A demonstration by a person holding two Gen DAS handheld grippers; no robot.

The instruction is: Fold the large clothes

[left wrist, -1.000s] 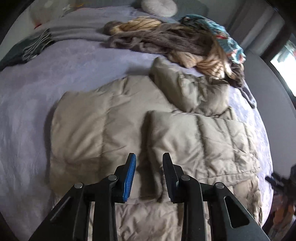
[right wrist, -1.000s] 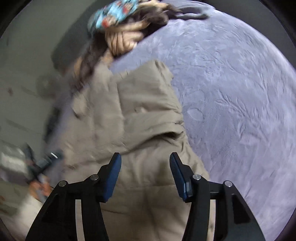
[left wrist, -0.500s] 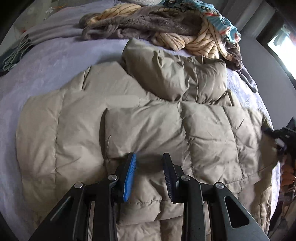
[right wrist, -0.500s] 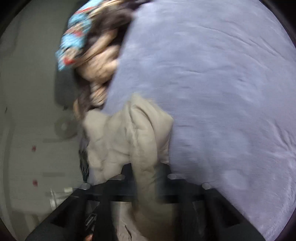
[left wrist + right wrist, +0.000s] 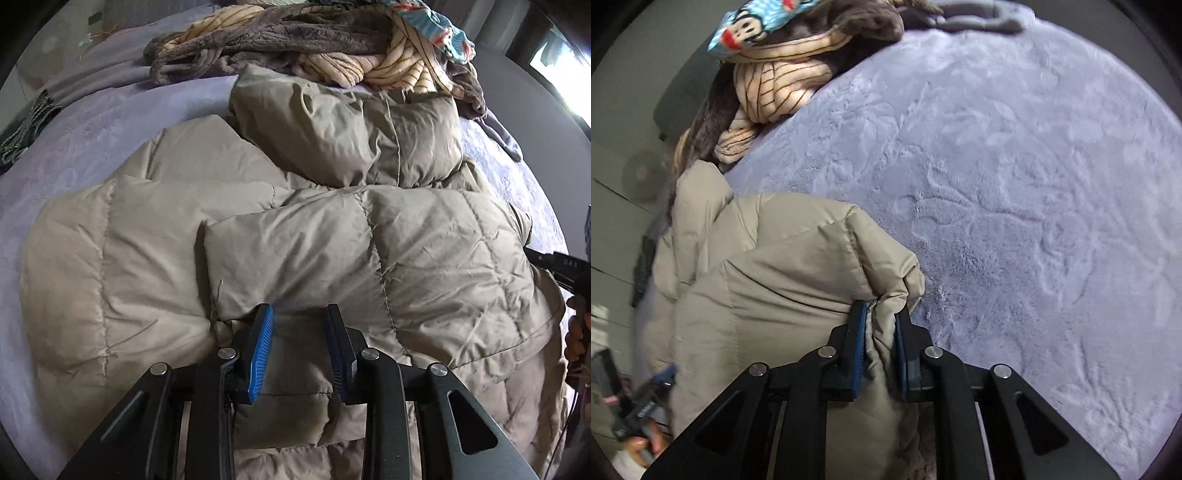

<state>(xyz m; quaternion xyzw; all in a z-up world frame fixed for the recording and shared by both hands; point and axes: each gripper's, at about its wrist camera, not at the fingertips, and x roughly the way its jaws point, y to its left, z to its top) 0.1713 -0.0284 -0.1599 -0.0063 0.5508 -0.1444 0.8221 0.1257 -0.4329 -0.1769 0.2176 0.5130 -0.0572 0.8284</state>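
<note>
Bed with a lilac plush cover point(image 5: 1015, 184) is the work surface; the beige puffer jacket point(image 5: 258, 251) lies across its near half, one quilted panel already folded over the body, hood bunched at the far end. Judging by the look: light, soft, springy fill, slick shell, so folds will puff back; best grabbed at a seam or hem edge, bunched thick. Right gripper point(image 5: 881, 343) pinches a gathered edge of the jacket, jaws easing open slightly with fabric between them. Left gripper point(image 5: 299, 343) is part spread, fabric between the pads, grip not clear. Heap of other clothes point(image 5: 314, 40) sits beyond. Only legible writing: "DAB"-like marking on the other tool, uncertain.
</note>
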